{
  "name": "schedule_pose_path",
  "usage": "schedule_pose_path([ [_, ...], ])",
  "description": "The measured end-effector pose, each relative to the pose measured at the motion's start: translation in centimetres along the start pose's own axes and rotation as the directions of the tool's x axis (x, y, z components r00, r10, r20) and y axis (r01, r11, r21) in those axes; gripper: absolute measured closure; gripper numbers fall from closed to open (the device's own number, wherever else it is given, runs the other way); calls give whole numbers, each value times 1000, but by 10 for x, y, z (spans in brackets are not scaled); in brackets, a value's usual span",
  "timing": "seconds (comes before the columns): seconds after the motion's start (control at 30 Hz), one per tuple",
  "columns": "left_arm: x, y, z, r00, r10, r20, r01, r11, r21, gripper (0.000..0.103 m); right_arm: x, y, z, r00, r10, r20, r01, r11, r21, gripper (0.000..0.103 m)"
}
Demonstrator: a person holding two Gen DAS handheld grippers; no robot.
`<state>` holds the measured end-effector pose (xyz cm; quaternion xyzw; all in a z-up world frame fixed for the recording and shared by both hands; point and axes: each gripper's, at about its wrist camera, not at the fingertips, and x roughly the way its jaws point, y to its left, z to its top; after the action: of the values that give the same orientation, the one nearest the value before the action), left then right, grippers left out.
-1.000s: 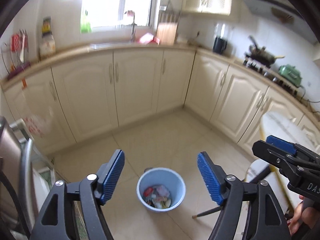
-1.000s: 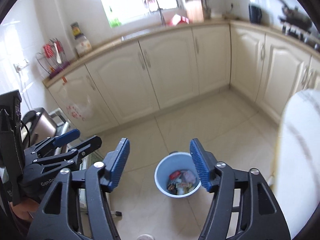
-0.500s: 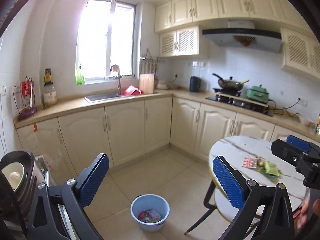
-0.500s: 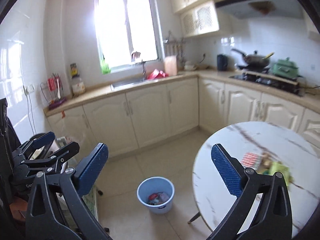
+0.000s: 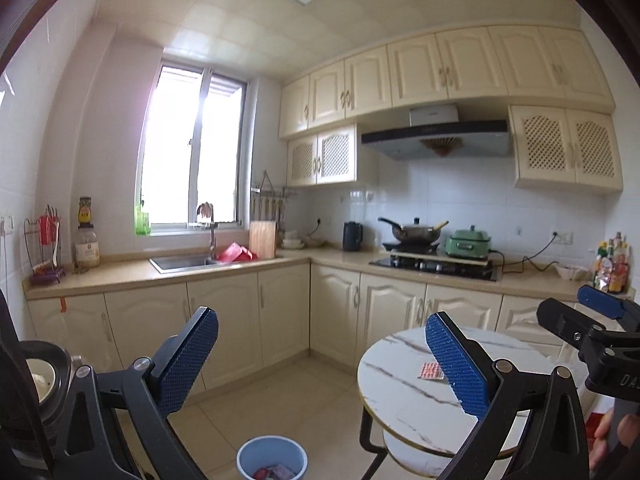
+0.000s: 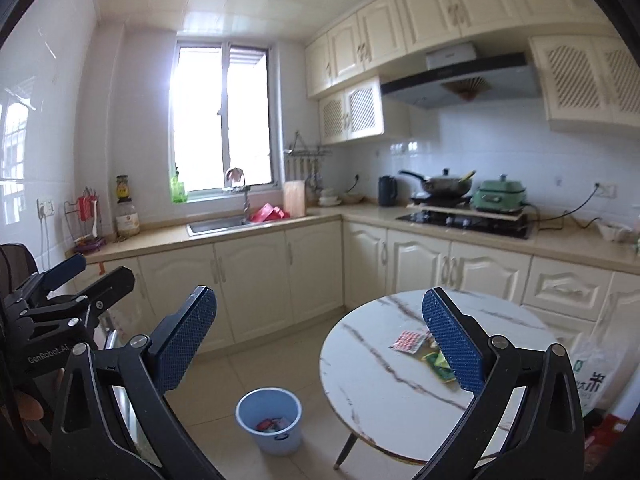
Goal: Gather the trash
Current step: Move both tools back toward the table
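Note:
A light blue bin with trash inside stands on the floor left of a round marble table; it also shows in the left wrist view. On the table lie a red blister pack and a green wrapper, partly hidden behind my right finger. The blister pack shows in the left wrist view. My left gripper and right gripper are both open and empty, held high and apart from the bin and the table.
Cream cabinets and a counter run along the back and right walls, with a sink and a stove. A white printed bag stands right of the table. An appliance sits at the far left.
Both grippers have lifted and tilted up from looking down at the bin. The table with its trash and the whole kitchen have come into view. Both stay open.

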<state>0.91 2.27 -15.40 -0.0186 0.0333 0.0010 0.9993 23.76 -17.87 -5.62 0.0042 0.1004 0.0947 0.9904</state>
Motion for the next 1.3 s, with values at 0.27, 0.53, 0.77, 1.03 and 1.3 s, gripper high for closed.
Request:
schedule_pose_path([
  [0.27, -7, -8, -38, 1000, -16, 14, 16, 999, 46, 1, -22, -14, 6, 996, -75, 54, 75, 997, 0, 0],
  [0.53, 37, -21, -33, 999, -30, -34, 32, 997, 67, 1, -4, -36, -2, 995, -98, 24, 98, 995, 22, 0],
  [0.77, 98, -48, -23, 990, -45, -135, 55, 996, 74, 1, 30, -80, -24, 986, -159, -57, 162, 986, 44, 0],
  [1.03, 193, -90, -20, 949, -74, -307, 103, 991, 82, 1, 89, -155, -70, 934, -264, -240, 285, 957, 58, 0],
  [1.3, 290, -130, -9, 894, -77, -442, 134, 986, 100, 1, 153, -216, -118, 871, -260, -417, 328, 940, 98, 0],
])
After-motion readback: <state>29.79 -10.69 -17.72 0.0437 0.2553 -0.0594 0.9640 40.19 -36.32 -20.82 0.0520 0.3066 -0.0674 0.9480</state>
